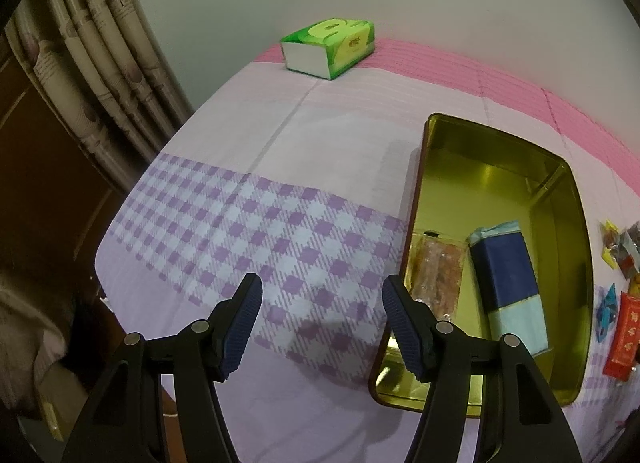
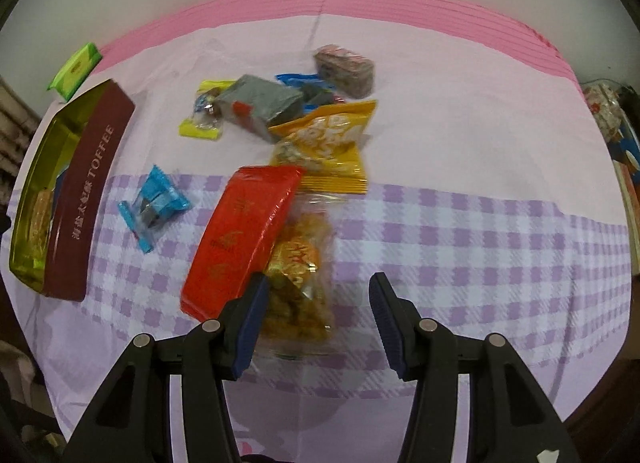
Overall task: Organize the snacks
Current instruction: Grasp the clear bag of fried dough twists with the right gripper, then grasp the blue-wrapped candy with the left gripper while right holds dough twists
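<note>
A maroon toffee tin [image 1: 560, 223] with a gold inside lies open on the bed; it also shows at the left of the right wrist view [image 2: 92, 191]. In it lie a blue-and-pale packet [image 1: 508, 279] and a clear packet of orange snacks [image 1: 438, 267]. My left gripper [image 1: 322, 327] is open and empty, just left of the tin. My right gripper [image 2: 316, 323] is open above a clear bag of golden snacks [image 2: 300, 275], beside a red packet [image 2: 240, 239]. Further off lie a yellow bag [image 2: 332, 143], a grey packet [image 2: 264, 107], a blue candy [image 2: 154, 203] and a brownish packet [image 2: 344, 71].
A green tissue pack [image 1: 328, 47] lies at the far edge of the bed by the wall. Curtains [image 1: 92, 63] hang at the left. The bedcover [image 2: 460, 223] is purple check with a pink band. Loose snacks [image 1: 624, 291] lie right of the tin.
</note>
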`<move>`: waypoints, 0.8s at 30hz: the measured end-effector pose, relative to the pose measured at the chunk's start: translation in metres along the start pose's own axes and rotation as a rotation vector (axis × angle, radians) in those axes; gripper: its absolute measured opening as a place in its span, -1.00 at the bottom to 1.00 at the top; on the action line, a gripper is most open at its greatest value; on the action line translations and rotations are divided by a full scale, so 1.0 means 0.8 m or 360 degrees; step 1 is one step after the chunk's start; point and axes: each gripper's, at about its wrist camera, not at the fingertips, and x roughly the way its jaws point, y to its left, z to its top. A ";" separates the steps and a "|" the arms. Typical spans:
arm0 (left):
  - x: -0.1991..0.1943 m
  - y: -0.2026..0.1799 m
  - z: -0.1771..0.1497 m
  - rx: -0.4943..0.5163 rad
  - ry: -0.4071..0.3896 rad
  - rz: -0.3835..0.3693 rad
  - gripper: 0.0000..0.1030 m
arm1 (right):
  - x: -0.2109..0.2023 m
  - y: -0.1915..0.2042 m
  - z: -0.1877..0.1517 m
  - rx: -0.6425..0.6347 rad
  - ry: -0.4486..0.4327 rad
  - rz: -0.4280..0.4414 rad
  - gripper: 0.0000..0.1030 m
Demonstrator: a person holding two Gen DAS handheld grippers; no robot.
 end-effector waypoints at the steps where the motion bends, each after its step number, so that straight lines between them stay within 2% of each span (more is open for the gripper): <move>1: -0.003 0.000 0.000 -0.0006 -0.0019 -0.0002 0.23 | 0.002 0.003 0.000 -0.0008 -0.0002 0.0001 -0.03; 5: -0.014 -0.008 -0.001 0.0014 -0.0071 -0.0023 0.23 | 0.011 0.013 0.002 -0.0041 -0.0003 -0.0008 -0.04; 9: -0.025 -0.025 -0.004 0.0082 -0.0095 -0.0059 0.23 | 0.026 0.019 0.007 -0.0063 0.0012 -0.0008 -0.15; 15: -0.051 -0.080 -0.012 0.0312 -0.0145 -0.0125 0.23 | 0.027 0.015 0.010 -0.0080 -0.0036 -0.0031 -0.26; 24: -0.075 -0.182 -0.019 0.0575 -0.0126 -0.0346 0.23 | 0.032 -0.029 0.015 0.0011 -0.0097 -0.0086 -0.27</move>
